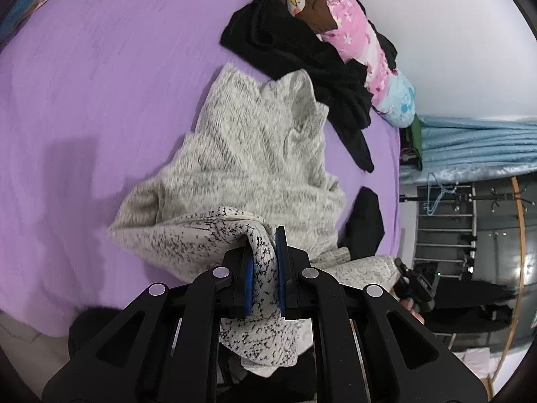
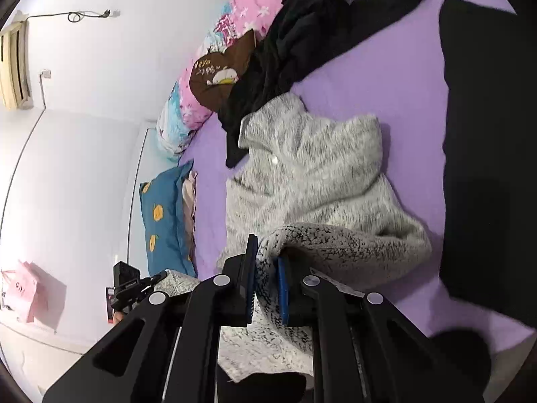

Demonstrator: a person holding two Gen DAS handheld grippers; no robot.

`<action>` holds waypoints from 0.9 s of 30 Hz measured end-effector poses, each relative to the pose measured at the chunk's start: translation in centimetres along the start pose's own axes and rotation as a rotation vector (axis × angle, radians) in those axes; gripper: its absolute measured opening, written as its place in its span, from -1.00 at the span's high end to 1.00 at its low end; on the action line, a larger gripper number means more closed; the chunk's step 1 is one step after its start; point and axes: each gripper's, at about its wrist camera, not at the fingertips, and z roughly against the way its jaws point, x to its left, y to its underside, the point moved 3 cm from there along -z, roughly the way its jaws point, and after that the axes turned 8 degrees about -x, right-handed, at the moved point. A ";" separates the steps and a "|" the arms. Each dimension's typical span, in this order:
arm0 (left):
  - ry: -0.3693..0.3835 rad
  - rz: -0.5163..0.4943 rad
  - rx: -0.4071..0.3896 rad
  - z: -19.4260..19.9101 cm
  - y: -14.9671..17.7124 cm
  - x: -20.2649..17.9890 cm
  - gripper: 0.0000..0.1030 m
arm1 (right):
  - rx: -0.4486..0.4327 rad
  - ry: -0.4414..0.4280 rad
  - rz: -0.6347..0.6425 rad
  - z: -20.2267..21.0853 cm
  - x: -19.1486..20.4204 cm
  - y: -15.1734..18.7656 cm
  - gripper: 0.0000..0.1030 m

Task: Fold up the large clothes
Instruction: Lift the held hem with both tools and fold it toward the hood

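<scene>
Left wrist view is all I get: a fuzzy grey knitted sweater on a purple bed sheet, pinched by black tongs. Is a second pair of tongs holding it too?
Observer: Yes. In the right wrist view the right gripper is shut on another part of the fuzzy grey knitted sweater.
Operator: What lies beyond my right edge?
Observer: A large flat black cloth on the purple bed sheet, beside the sweater.
Operator: And up by the wall?
Observer: A teal pillow with orange fruit prints at the sheet's edge.
Operator: Anything on the wall itself?
Observer: A coiled black cable hanging near the top.
</scene>
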 end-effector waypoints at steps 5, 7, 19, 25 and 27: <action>-0.007 0.006 -0.009 -1.0 -3.8 -0.7 0.83 | -0.025 0.001 -0.014 -1.4 0.6 -3.4 0.79; -0.013 0.016 -0.016 -1.4 -5.1 -0.7 0.83 | -0.032 -0.001 -0.033 -2.1 0.4 -4.6 0.79; -0.098 0.115 -0.020 -7.5 -14.4 1.2 0.83 | -0.068 0.061 -0.087 -9.4 -1.8 -13.0 0.80; -0.139 0.118 -0.030 -11.0 -18.4 1.3 0.82 | -0.098 0.153 -0.113 -13.8 -3.4 -16.4 0.80; -0.172 0.111 -0.027 -12.6 -19.4 1.6 0.82 | -0.091 0.169 -0.125 -15.4 -4.3 -17.2 0.80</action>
